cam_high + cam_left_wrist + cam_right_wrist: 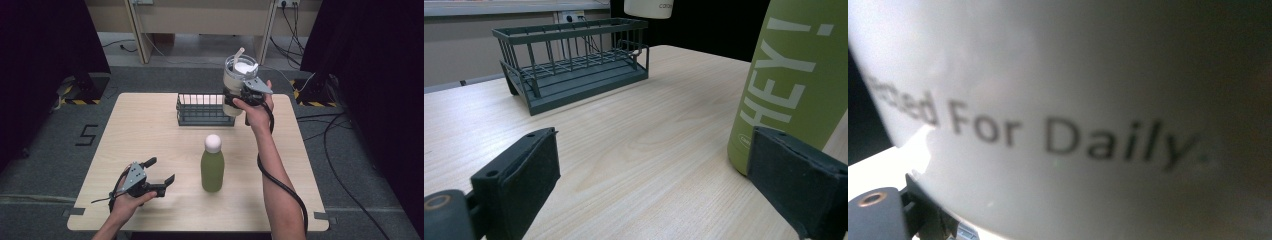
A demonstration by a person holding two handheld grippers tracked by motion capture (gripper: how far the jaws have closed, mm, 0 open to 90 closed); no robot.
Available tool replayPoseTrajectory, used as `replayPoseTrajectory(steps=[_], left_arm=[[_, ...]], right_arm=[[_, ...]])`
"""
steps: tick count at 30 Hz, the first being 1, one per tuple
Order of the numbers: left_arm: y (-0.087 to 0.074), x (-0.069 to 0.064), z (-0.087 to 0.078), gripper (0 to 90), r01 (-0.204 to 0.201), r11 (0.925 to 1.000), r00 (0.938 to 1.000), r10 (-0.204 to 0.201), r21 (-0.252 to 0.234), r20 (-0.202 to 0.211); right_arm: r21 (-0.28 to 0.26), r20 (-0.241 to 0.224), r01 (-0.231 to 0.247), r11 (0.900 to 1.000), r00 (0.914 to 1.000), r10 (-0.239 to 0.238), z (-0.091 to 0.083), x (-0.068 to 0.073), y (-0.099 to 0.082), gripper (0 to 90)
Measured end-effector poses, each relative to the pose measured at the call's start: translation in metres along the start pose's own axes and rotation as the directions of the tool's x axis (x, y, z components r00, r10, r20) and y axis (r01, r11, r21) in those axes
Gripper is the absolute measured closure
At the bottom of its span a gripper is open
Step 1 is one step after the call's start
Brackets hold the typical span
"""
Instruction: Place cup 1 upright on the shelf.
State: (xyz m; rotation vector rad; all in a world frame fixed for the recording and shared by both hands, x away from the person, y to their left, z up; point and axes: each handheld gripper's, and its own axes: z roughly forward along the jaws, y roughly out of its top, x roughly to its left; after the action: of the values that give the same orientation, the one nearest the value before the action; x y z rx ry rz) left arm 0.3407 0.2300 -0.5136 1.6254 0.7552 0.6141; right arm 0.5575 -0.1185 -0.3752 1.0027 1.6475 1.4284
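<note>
My right gripper [239, 96] is shut on a white tumbler [236, 82] with a clear lid and straw, held in the air over the right end of the dark wire basket [204, 110]. Up close in the right gripper view the tumbler [1088, 110] shows blurred grey lettering. A green bottle [212, 165] with a white cap stands upright in the middle of the table. My left gripper [162, 172] rests low at the front left, open, its jaws pointing toward the bottle. In the left gripper view the bottle [794, 80] stands just beyond the right pad [796, 185], not touched.
The light wooden table [145, 135] has bare surface to the left of the basket [574, 65] and along its front. Dark curtains stand at both sides, and cables lie on the floor at the right.
</note>
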Motion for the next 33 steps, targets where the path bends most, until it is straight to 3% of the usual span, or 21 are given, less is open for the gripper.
replayPoseTrajectory(steps=[33], left_arm=[[-0.001,0.001,0.000,6.5,0.005,1.0000,1.0000,-0.005,0.000,-0.003]], right_arm=[[0.004,0.003,-0.004,1.0000,1.0000,0.004,0.038,0.001,0.019,9.3]])
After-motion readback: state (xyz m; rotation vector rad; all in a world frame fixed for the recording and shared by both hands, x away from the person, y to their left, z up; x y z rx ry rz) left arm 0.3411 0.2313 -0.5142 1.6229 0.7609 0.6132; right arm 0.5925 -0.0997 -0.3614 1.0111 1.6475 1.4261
